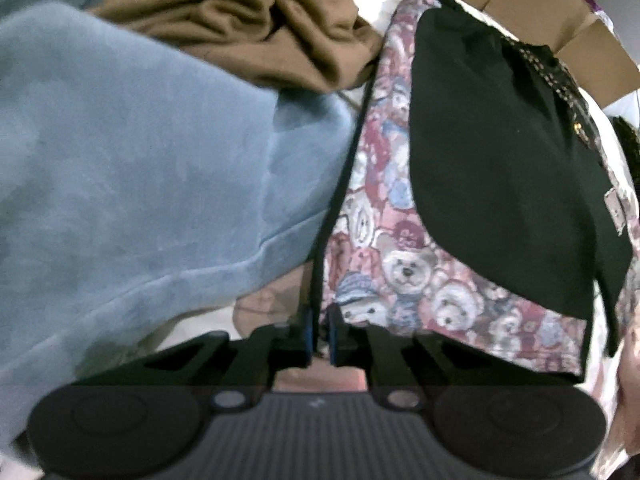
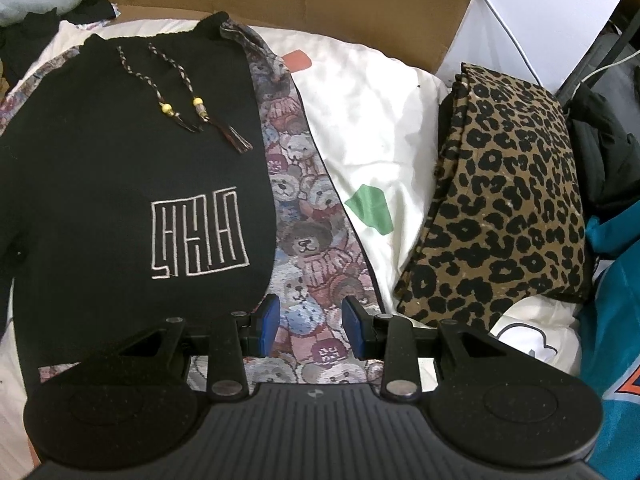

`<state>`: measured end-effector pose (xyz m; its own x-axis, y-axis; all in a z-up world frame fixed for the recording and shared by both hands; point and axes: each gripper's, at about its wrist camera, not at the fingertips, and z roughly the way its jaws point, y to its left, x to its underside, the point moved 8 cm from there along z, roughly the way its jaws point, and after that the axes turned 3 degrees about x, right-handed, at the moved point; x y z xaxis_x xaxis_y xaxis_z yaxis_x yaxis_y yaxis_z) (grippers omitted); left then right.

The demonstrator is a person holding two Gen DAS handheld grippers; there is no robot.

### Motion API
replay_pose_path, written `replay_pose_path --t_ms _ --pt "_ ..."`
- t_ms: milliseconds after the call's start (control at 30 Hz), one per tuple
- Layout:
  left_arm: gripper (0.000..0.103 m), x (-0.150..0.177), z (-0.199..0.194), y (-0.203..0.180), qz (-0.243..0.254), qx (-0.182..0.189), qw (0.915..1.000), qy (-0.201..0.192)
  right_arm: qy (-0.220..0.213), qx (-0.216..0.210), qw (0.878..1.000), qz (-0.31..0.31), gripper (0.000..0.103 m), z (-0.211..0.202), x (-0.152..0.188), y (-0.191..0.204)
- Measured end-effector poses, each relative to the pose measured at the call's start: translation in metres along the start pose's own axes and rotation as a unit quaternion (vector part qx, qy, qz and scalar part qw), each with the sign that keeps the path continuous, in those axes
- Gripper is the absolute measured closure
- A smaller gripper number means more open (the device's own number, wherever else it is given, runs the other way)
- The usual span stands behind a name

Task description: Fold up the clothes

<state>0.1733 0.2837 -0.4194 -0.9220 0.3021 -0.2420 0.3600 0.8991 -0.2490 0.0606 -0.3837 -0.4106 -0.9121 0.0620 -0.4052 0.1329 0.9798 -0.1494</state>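
Pinching the teddy-bear garment's (image 1: pixel 404 276) dark edge, apparently, left tongs (image 1: pixel 320 340) abut blue fleece (image 1: pixel 132 168); right tongs (image 2: pixel 311 330) spread.

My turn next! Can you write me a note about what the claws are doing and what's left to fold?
Left claw: shut on the dark edge of the bear cloth.
Right claw: open, over the bear cloth, holding nothing.
Black top: spread flat on the bear cloth, not folded yet.
Leopard piece: already folded, off to the right.
Blue garment and brown one: bunched up to the left, likely still to fold.
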Motion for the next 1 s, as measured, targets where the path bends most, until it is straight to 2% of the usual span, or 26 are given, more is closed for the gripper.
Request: replay_pose_path --t_ms 433,500,667,1000 --pt "0.095 -0.032 -0.057 -0.026 -0.005 0.021 0.9996 -0.017 -0.037 -0.042 0.998 0.007 0.062 -0.013 -0.021 0.016" --pt "0.095 -0.036 -0.056 -0.043 -0.008 0.024 0.9995 -0.017 -0.042 -0.048 0.998 0.004 0.062 -0.015 -0.025 0.020" --pt "0.095 -0.050 -0.050 -0.075 -0.021 0.001 0.9998 0.002 -0.058 -0.069 0.996 -0.004 0.061 -0.024 -0.033 0.030" --pt "0.095 -0.072 -0.035 -0.135 -0.005 0.036 0.9990 0.026 -0.084 -0.135 0.987 -0.032 0.061 -0.036 -0.039 0.084"
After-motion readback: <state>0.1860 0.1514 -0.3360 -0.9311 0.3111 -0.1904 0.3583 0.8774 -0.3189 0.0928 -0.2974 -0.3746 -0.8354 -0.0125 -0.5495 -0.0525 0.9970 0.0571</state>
